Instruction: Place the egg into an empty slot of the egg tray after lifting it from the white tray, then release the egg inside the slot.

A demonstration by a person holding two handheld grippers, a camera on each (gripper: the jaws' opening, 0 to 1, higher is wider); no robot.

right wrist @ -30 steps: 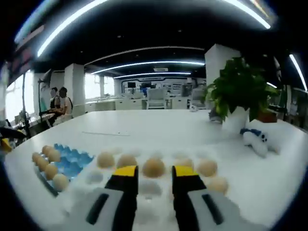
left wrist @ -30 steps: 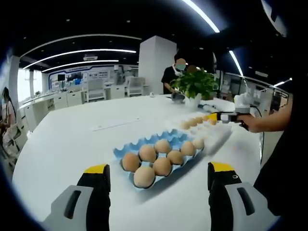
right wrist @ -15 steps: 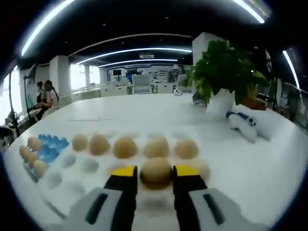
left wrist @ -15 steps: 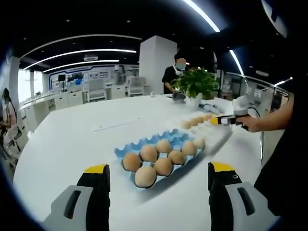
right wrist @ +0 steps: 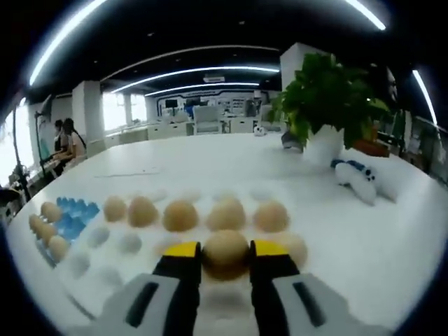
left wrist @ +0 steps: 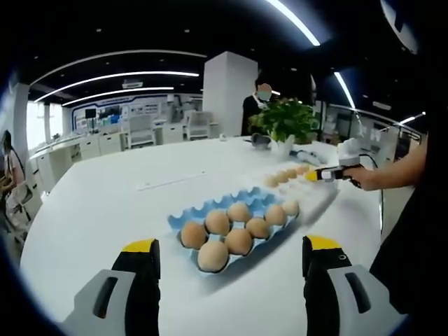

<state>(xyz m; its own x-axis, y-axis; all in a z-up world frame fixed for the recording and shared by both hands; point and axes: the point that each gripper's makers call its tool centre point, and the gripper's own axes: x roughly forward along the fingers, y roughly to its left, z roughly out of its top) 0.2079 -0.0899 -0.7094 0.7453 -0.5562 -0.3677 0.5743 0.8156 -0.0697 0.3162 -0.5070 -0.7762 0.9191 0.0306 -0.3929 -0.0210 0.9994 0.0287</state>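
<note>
The right gripper (right wrist: 225,255) is closing on a fragile, smooth brown egg (right wrist: 225,250) across its middle, needing gentle pressure, while the left gripper (left wrist: 227,262) is hanging open.

Seven eggs (left wrist: 239,241) in blue tray (left wrist: 210,207), perhaps seven in white tray (right wrist: 140,273)

My wide white table (left wrist: 105,203) and what lies on it

On it I see a blue moulded egg tray (left wrist: 210,208), a white plastic tray (right wrist: 140,262), a white plant pot (right wrist: 326,147) and a white game controller (right wrist: 358,178).
</note>
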